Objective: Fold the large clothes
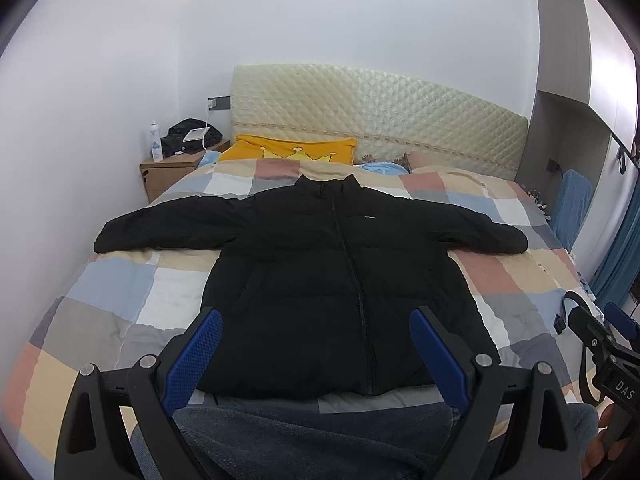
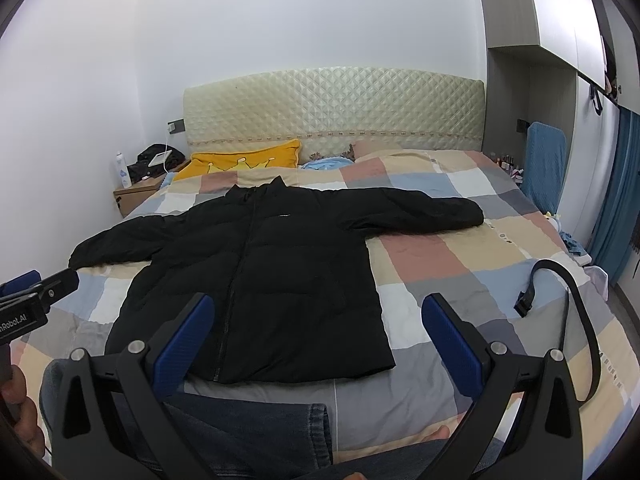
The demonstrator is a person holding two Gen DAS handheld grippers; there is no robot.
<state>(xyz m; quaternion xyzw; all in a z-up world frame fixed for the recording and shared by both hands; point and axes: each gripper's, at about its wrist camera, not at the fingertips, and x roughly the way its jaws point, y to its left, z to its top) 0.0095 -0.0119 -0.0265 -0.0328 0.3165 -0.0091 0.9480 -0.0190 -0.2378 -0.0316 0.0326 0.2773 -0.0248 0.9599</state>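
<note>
A black puffer jacket [image 1: 320,264] lies flat and zipped on the checked bedspread [image 1: 120,288], front up, collar toward the headboard, both sleeves spread sideways. It also shows in the right wrist view [image 2: 264,276]. My left gripper [image 1: 316,320] is open and empty, held above the jacket's hem. My right gripper [image 2: 320,308] is open and empty, above the hem's right corner. Each gripper shows at the edge of the other's view, the right one [image 1: 600,340] and the left one [image 2: 36,292].
A yellow pillow [image 1: 292,150] and the quilted headboard [image 1: 380,116] are at the far end. A nightstand [image 1: 176,168] with a bottle and a black bag stands far left. A black strap [image 2: 568,304] lies on the bed at right. The person's jeans-clad legs [image 1: 304,436] are at the near edge.
</note>
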